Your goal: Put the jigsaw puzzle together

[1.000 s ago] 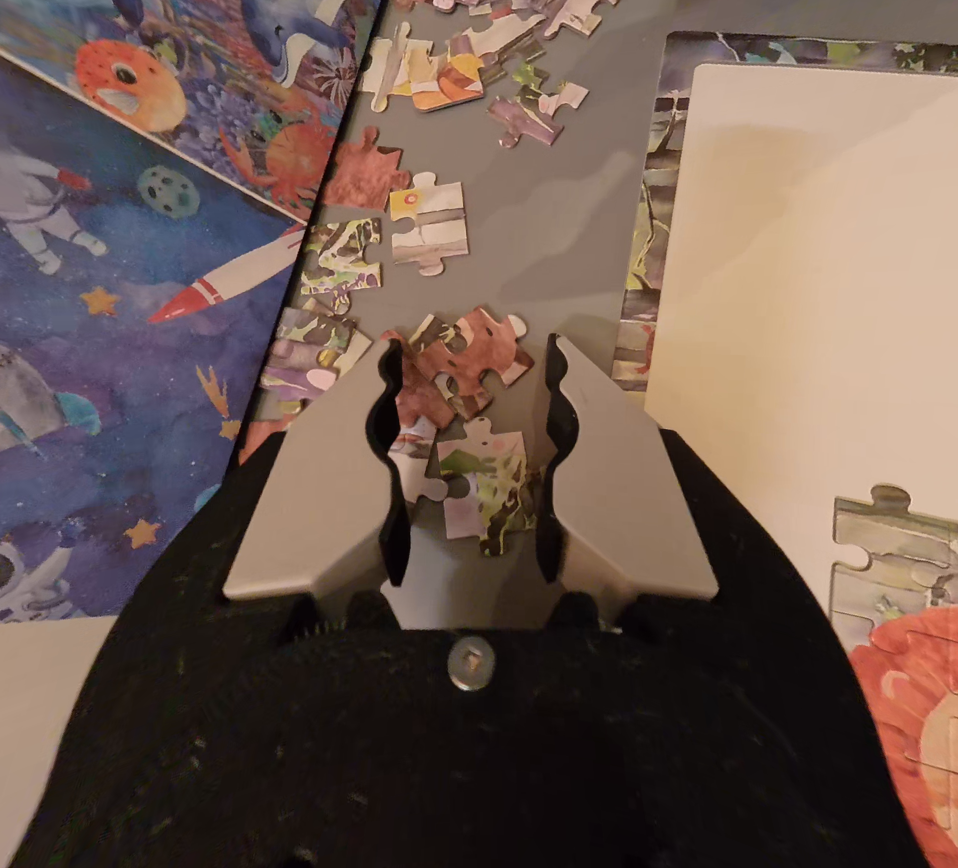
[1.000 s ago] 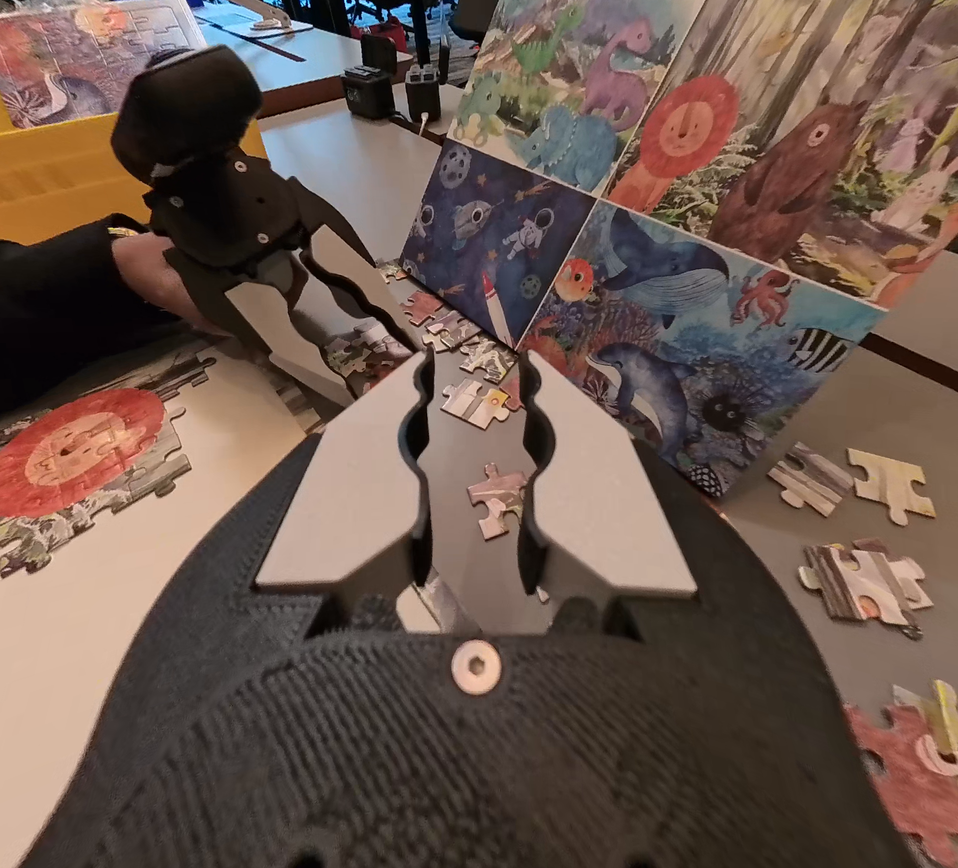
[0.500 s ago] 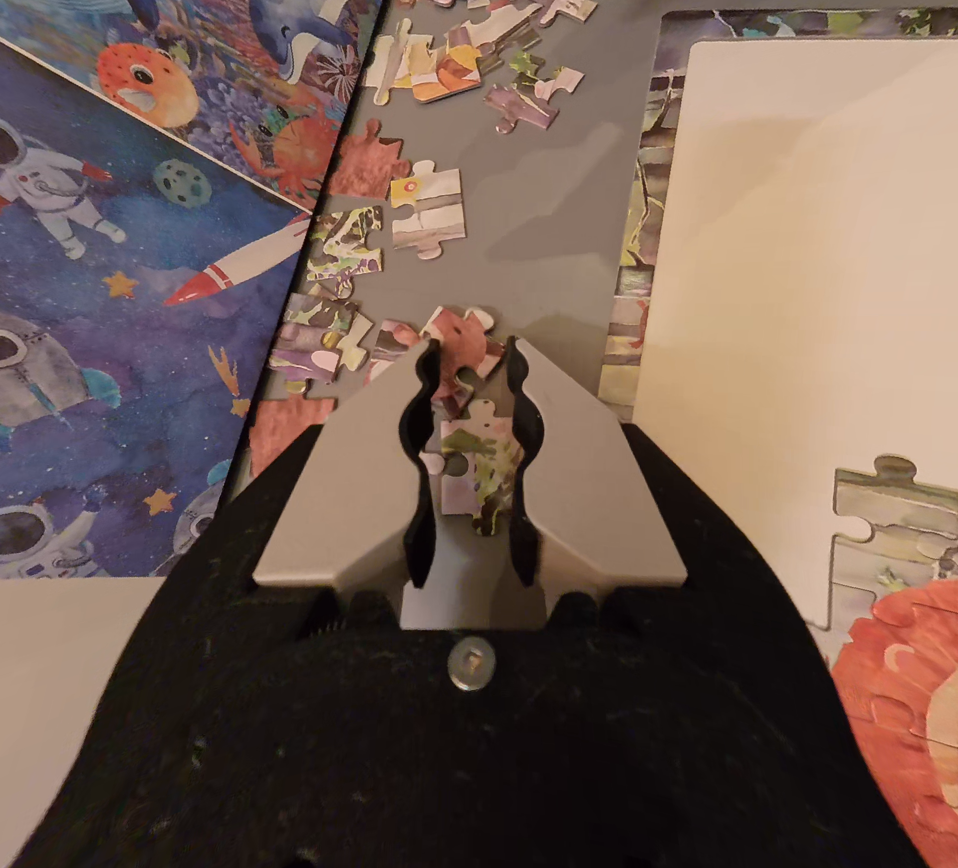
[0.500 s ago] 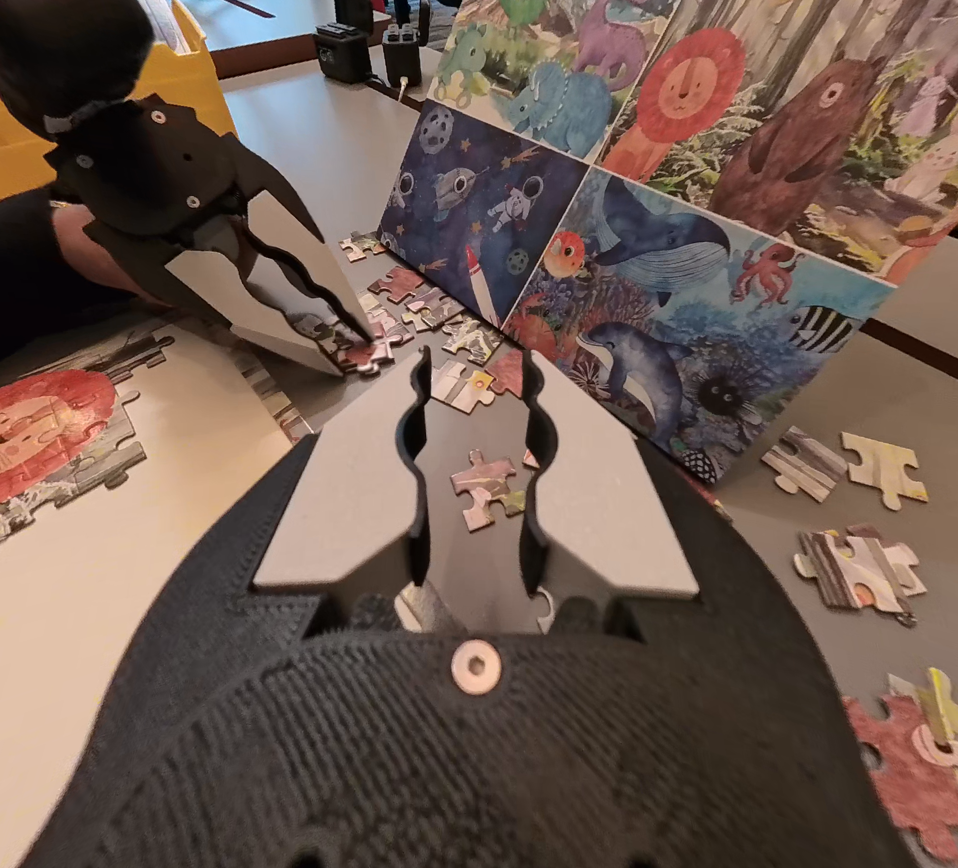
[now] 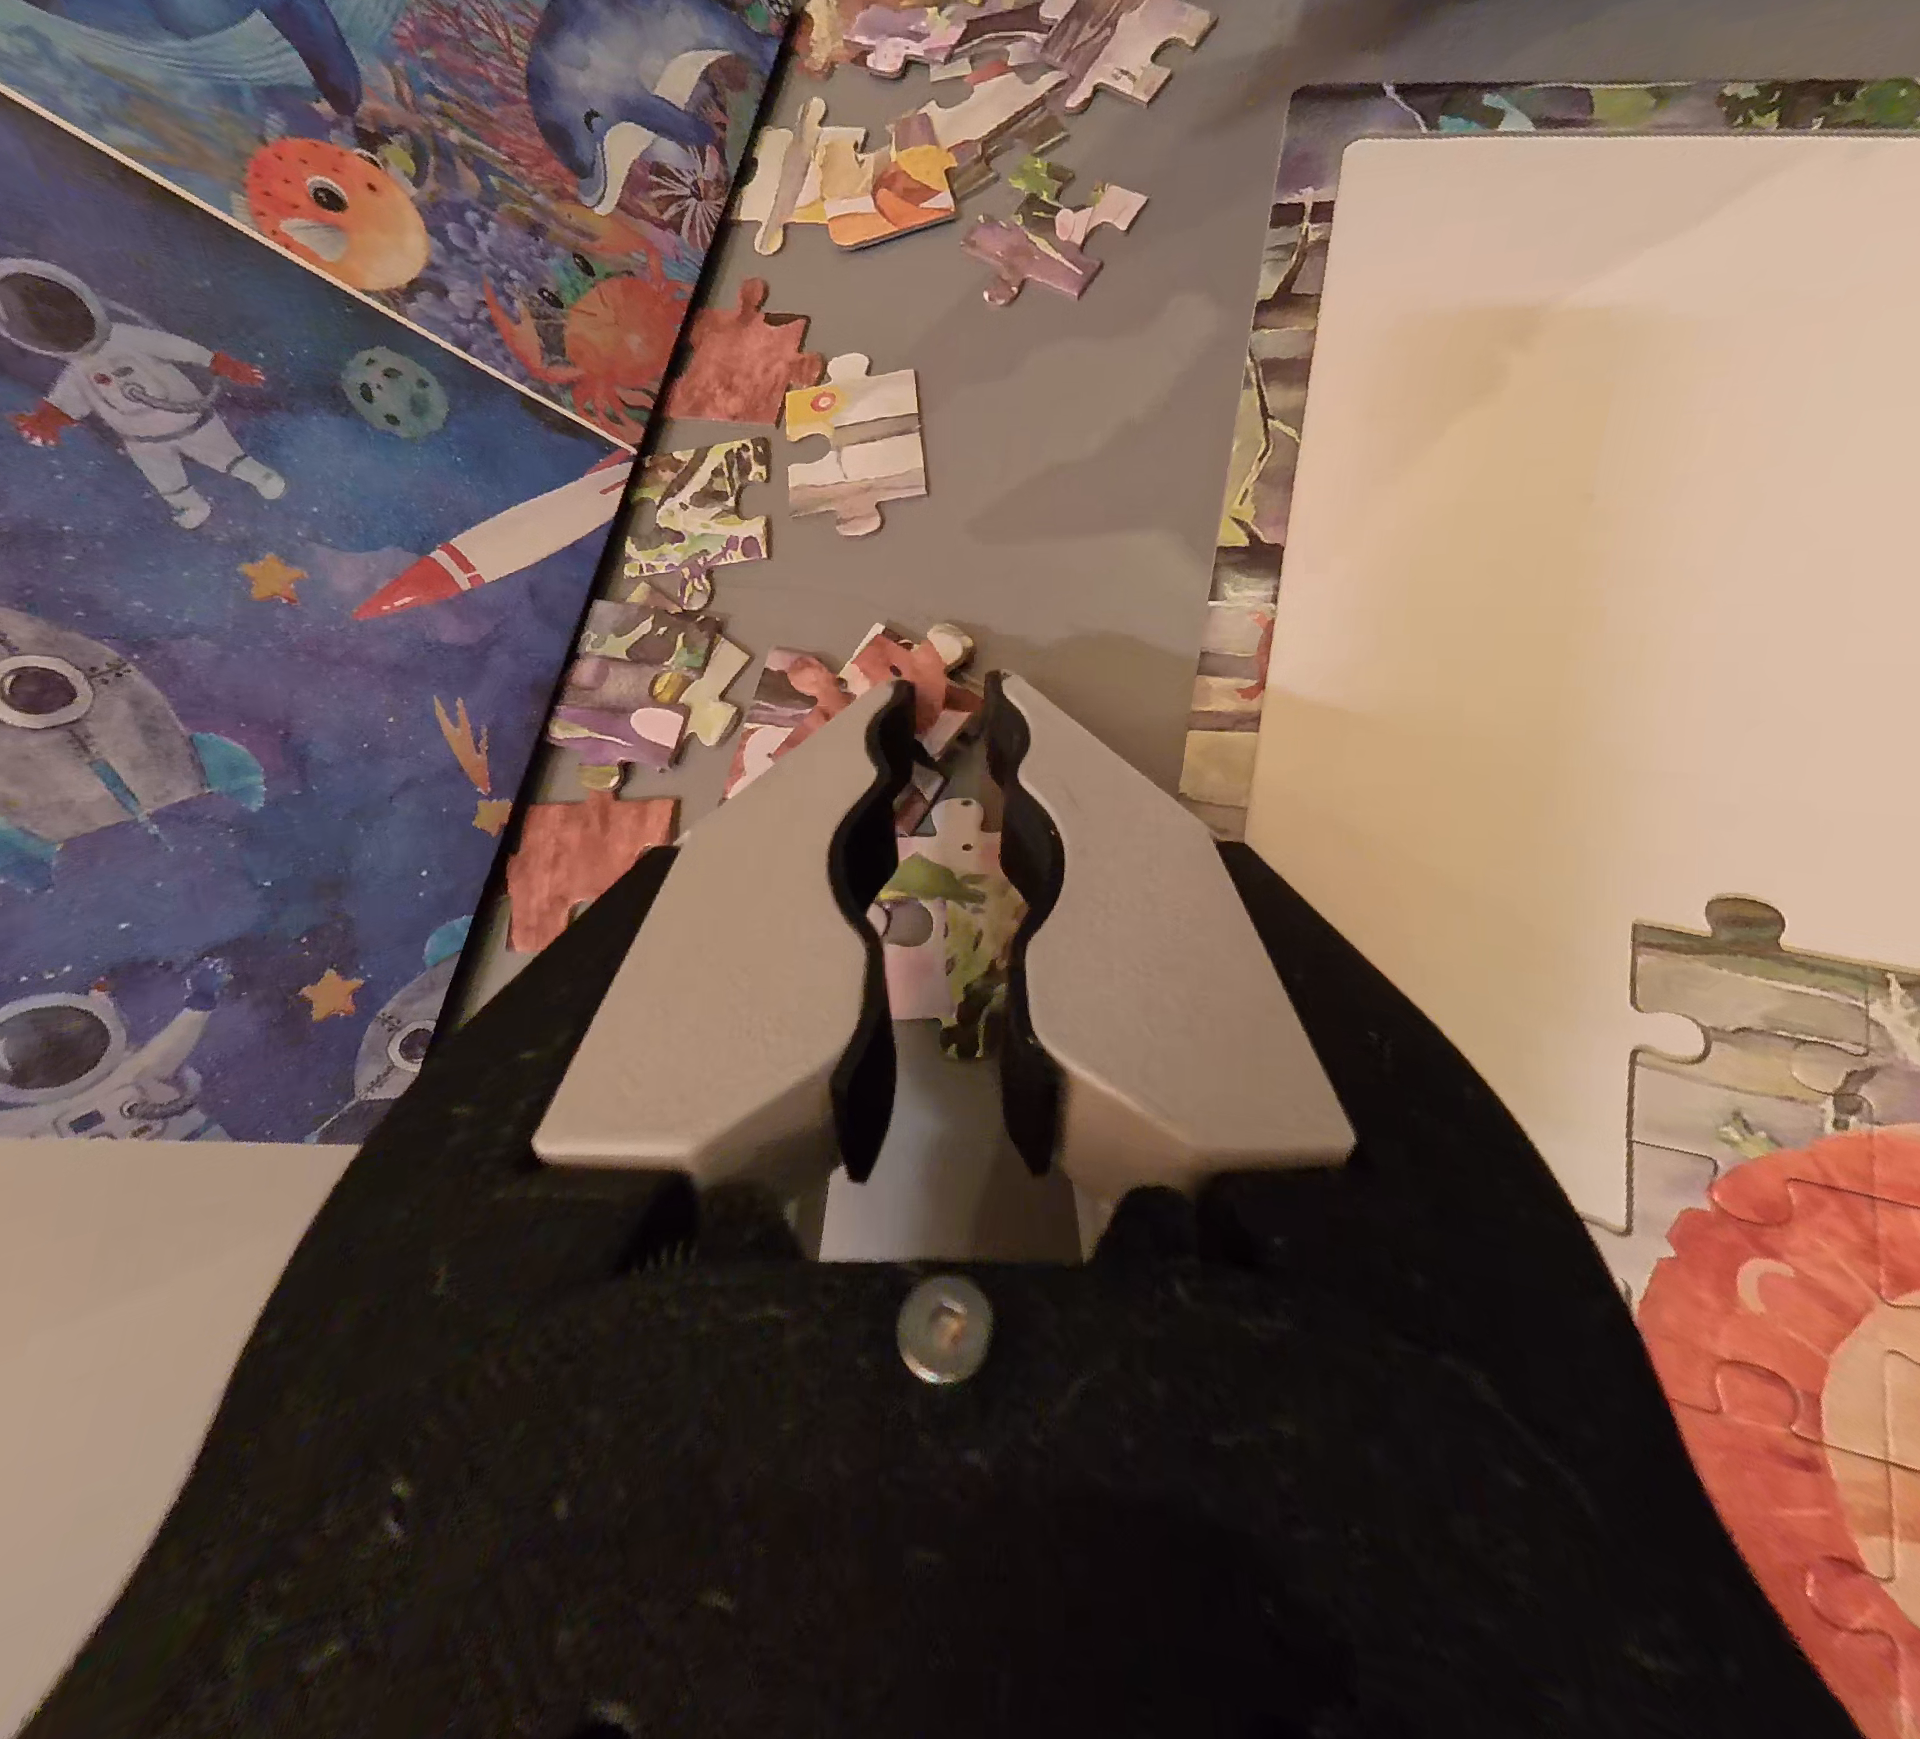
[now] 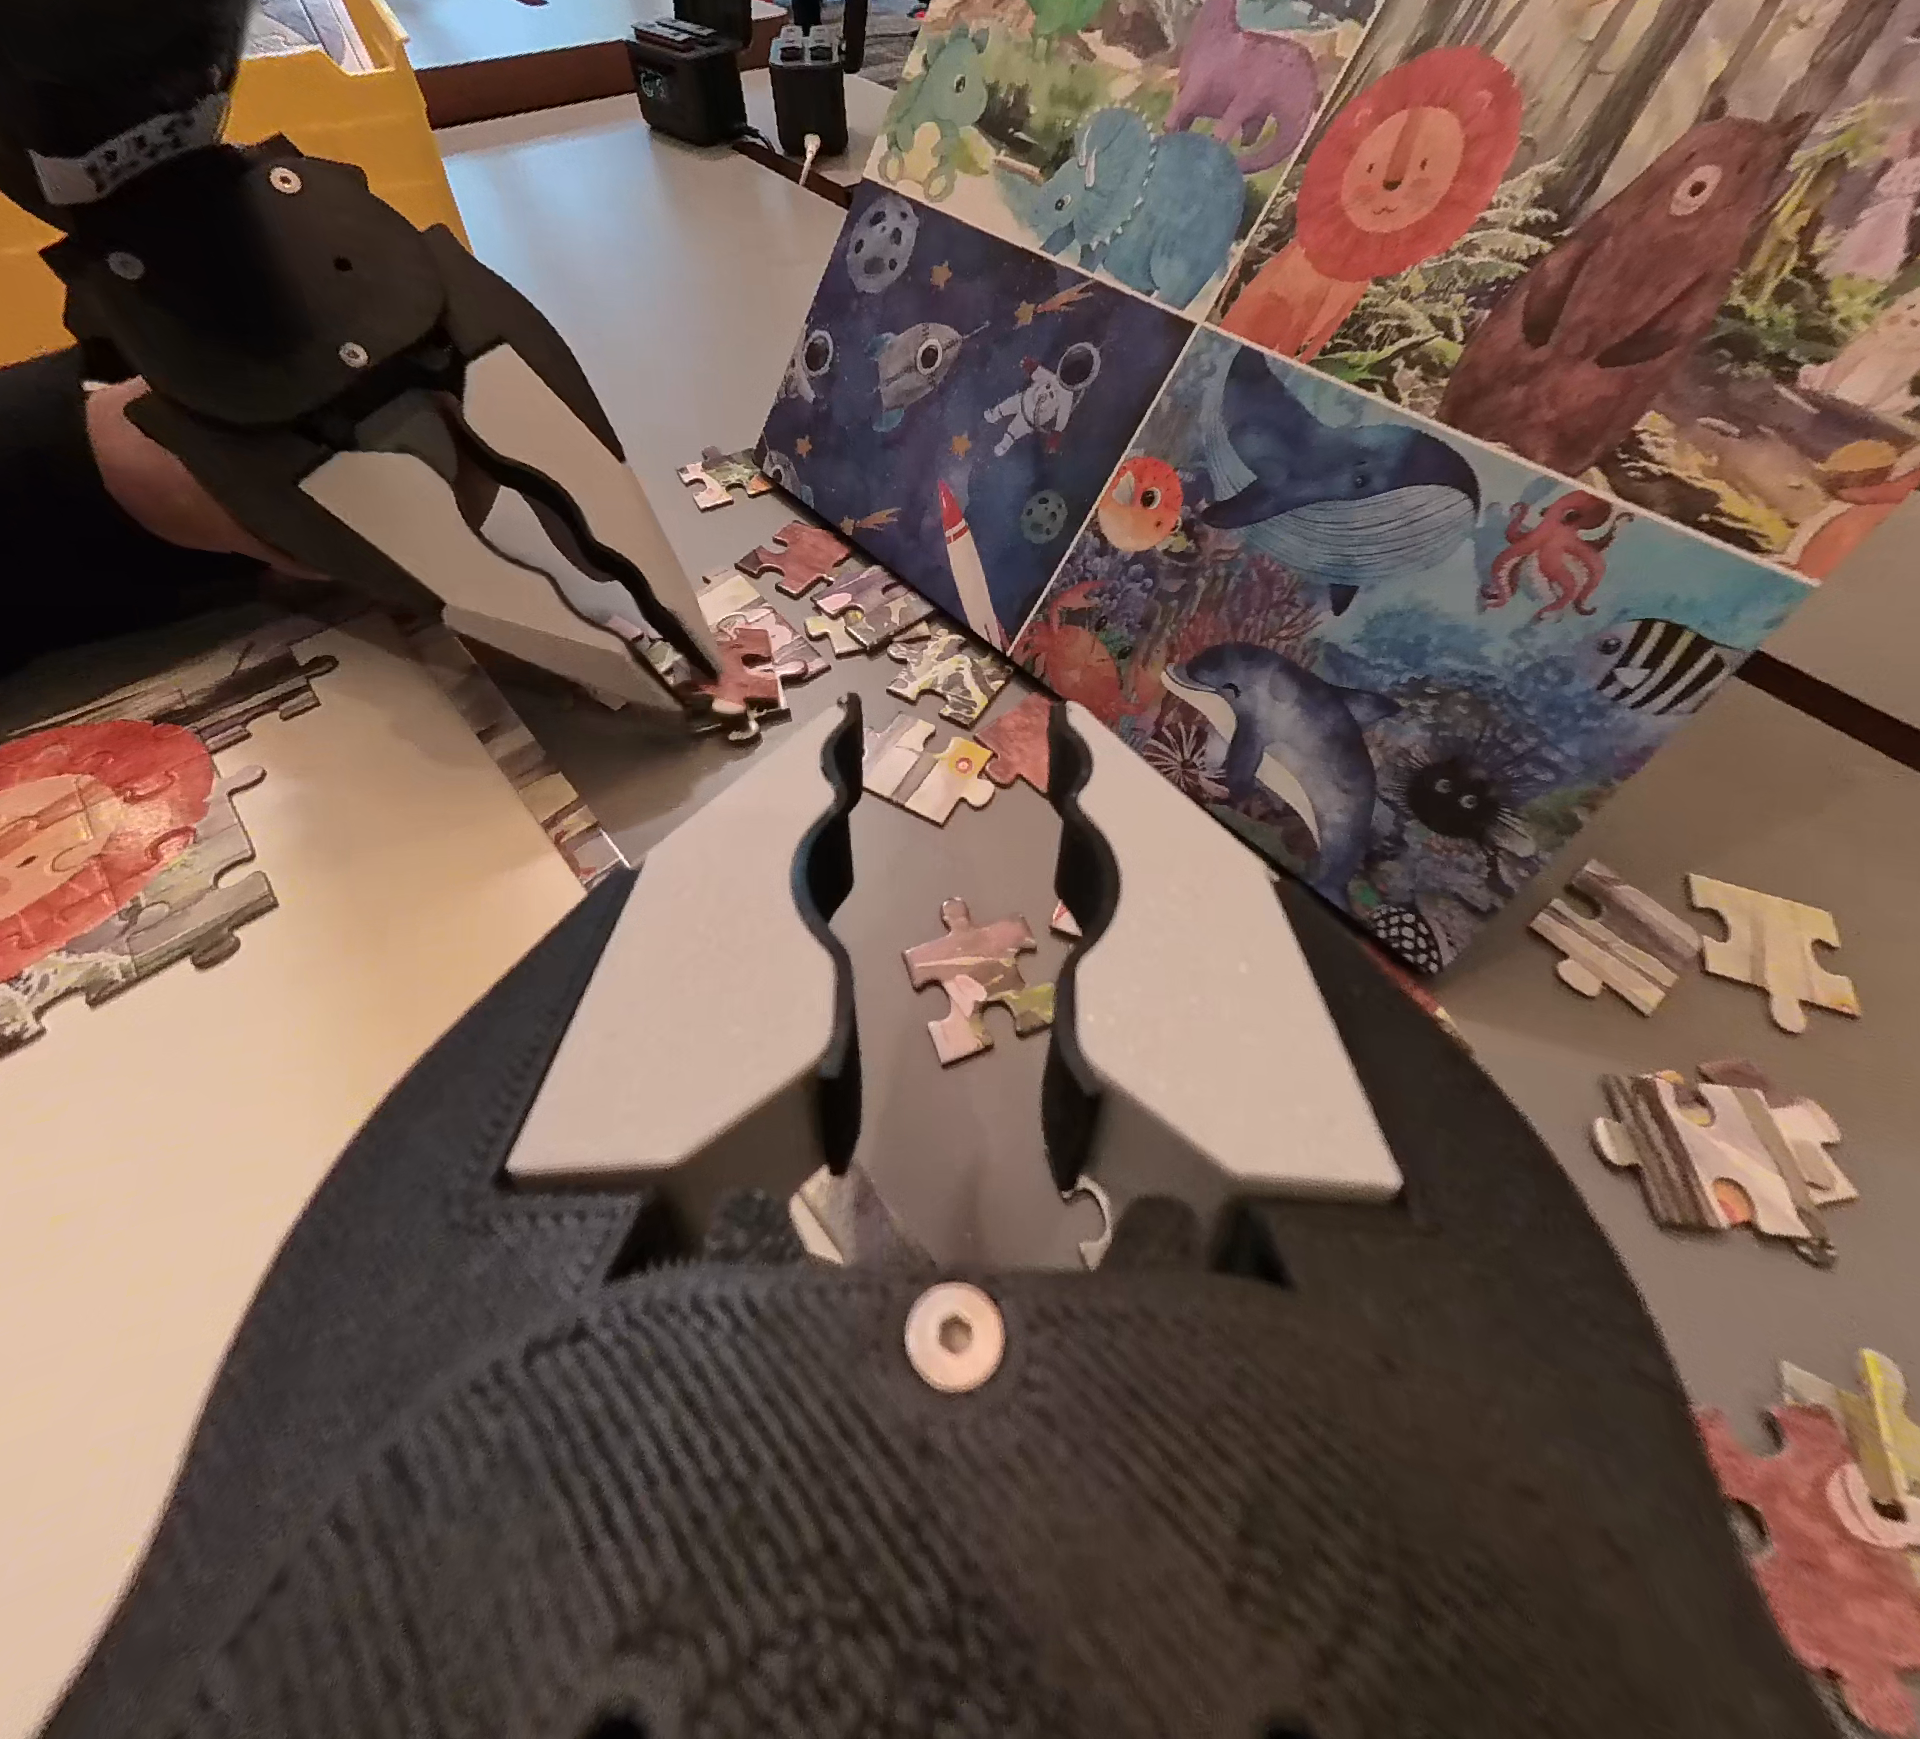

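Puzzle pieces (image 5: 997,79) lie loose; our left tool (image 5: 940,702) seems pinched on a brown piece (image 6: 743,676) at mid-frame. Next we lift it toward the lion section (image 6: 94,848). Right tool (image 6: 951,733) hangs released.

Two grippers are present: the left gripper (image 5: 940,697) and the right gripper (image 6: 951,723). One picture board (image 6: 1351,442) stands on the table (image 6: 1507,1118) and carries four scenes: dinosaurs, forest, space and sea. One puzzle tray (image 5: 1610,494) lies toward the table's left side, holding one joined cluster (image 6: 104,858) of pieces. The loose pieces (image 5: 852,453) number well over a dozen, overlapped beyond an exact count. One single piece (image 6: 977,972) lies apart, and two flat pieces (image 6: 1766,946) lie toward the right side. Two dark boxes (image 6: 691,79) sit near the table's far edge, and beyond it stands one yellow box (image 6: 395,89).
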A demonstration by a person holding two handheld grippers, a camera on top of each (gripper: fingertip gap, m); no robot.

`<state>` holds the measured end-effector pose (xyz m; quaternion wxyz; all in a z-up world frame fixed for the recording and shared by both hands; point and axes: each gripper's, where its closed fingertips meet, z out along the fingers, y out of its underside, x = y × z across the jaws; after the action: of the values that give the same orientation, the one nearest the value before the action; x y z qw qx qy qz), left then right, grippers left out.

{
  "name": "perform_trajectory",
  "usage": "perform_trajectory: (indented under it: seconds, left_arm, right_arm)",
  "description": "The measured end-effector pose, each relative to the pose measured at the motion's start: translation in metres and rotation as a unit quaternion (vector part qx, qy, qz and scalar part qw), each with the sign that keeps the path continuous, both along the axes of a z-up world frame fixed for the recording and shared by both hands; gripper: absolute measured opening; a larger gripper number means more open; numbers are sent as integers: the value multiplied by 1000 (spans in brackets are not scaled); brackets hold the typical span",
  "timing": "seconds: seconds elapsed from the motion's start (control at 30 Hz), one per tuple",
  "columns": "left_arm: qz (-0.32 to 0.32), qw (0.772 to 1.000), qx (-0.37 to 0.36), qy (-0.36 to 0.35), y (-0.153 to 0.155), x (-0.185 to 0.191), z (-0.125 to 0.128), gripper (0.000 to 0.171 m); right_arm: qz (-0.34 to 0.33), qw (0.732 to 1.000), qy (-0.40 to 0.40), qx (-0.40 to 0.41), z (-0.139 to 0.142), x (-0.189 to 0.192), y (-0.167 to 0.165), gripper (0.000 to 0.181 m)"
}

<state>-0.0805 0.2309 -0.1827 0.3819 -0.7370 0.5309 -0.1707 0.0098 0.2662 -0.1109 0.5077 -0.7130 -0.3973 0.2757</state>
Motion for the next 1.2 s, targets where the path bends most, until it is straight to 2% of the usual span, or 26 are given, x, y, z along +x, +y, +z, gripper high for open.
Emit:
perform_trajectory:
  seconds: [0.33, 0.57, 0.7, 0.83, 0.93, 1.03, 1.1, 1.17, 1.2]
  left_arm:
    - [30, 997, 45, -53, 9, 0, 28, 1]
    - [53, 992, 74, -85, 13, -3, 48, 0]
    - [48, 989, 59, -127, 6, 5, 62, 0]
    - [53, 984, 16, -171, 2, 13, 68, 0]
    - [76, 986, 12, -149, 7, 6, 64, 0]
    - [115, 988, -11, -100, 16, -15, 47, 0]
    - [126, 987, -64, -80, 15, -22, 30, 23]
    - [111, 985, -113, -67, 7, -19, 17, 56]
    - [107, 986, -115, -52, 6, -19, 12, 64]
  right_arm:
    - [25, 999, 6, 38, 5, -17, -12, 31]
    - [49, 981, -88, 167, 2, -35, -30, 29]
    - [92, 976, -79, 181, 2, -54, -52, 36]
    - [90, 960, -137, 225, -6, -59, -56, 41]
    - [84, 957, -156, 232, -11, -58, -55, 41]
    - [79, 958, -155, 226, -10, -56, -53, 41]
    - [70, 958, -156, 228, -9, -53, -50, 40]
    - [62, 959, -156, 230, -7, -50, -46, 39]
    - [60, 959, -154, 229, -6, -48, -45, 39]
